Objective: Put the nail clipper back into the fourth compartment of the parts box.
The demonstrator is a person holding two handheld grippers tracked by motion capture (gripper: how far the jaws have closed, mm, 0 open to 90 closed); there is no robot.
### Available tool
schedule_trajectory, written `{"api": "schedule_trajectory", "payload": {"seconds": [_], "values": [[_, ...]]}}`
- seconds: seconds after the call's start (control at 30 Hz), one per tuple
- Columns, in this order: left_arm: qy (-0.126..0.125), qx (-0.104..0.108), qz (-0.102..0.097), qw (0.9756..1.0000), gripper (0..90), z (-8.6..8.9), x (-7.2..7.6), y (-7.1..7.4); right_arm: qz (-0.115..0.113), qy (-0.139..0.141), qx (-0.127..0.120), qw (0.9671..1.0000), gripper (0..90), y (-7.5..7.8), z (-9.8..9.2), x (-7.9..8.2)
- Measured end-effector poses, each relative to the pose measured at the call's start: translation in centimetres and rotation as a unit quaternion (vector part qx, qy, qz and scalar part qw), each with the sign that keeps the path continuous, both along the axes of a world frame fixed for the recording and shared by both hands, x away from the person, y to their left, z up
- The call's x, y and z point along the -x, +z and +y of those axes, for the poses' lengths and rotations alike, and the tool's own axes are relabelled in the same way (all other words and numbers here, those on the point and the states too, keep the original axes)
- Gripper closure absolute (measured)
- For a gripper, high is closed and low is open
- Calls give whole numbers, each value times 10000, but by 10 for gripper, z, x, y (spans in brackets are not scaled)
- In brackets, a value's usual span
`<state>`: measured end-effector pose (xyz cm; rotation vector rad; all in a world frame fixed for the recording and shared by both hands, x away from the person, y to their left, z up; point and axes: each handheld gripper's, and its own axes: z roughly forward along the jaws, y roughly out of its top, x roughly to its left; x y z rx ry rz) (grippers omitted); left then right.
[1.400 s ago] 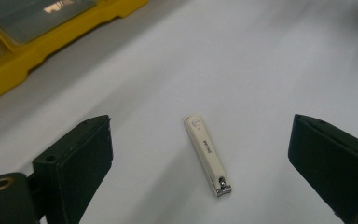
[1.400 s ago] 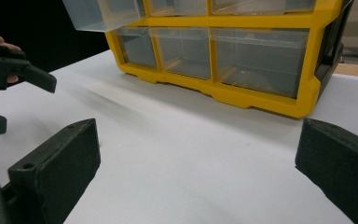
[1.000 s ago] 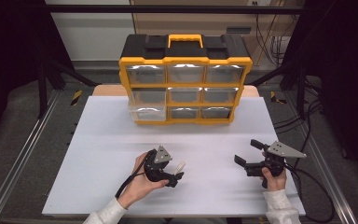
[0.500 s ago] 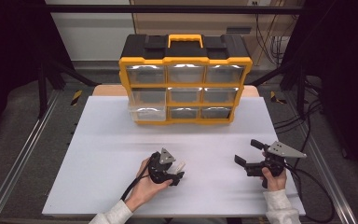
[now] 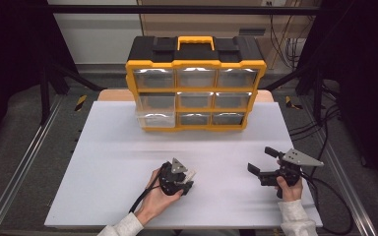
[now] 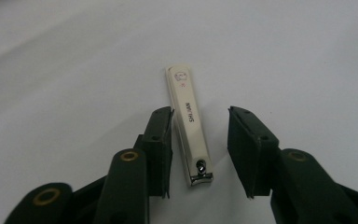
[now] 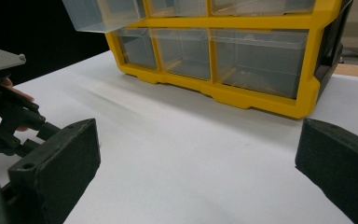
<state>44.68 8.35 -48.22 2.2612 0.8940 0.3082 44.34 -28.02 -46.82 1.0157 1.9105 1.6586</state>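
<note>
1. While the left gripper [image 6: 199,140] is held low over the counter [image 5: 103,162], the step in hand is judged to be the pick-up of the nail clipper [image 6: 189,123], which lies flat on the white surface.
2. The left fingers [image 6: 161,140] have just been closing; the nail clipper is between them, but no pad is yet pressed on it. A narrow gap is seen at the left finger, a wider one at the right finger.
3. In the left gripper view the nail clipper is seen lengthwise between the fingers, slightly tilted, its hinged end toward the gripper and its printed end reaching out past the fingertips.
4. In the high view the left gripper [image 5: 184,181] is seen near the front of the counter, well apart from the yellow drawer box [image 5: 195,83] at the back.
5. The right gripper [image 5: 261,164] is held to the side with fingers wide and nothing between them; it is aimed toward the drawer box, whose one clear drawer [image 7: 105,14] on the left stands pulled out.
6. Next move, as judged: the closing has to be finished squarely on the thin sides of the nail clipper, low to the counter, before any lift. A slip or a pivot is a risk, since the thing is flat, thin and smooth.
</note>
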Motion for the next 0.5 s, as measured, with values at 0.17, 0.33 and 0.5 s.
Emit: {"api": "schedule_trajectory", "payload": {"seconds": [0.17, 0.33, 0.5], "values": [[49, -35, 52, 10000, 673, 1, -1, 1, -1, -5, 3, 10000, 3, 0, 0, 0], [43, -137, 73, 9999, 715, 0, -1, 2, -1, -4, 6, 10000, 3, 0, 0, 0], [57, -281, 0, 9996, 736, -4, 1, 3, -1, -5, 5, 10000, 3, 0, 0, 0]]}}
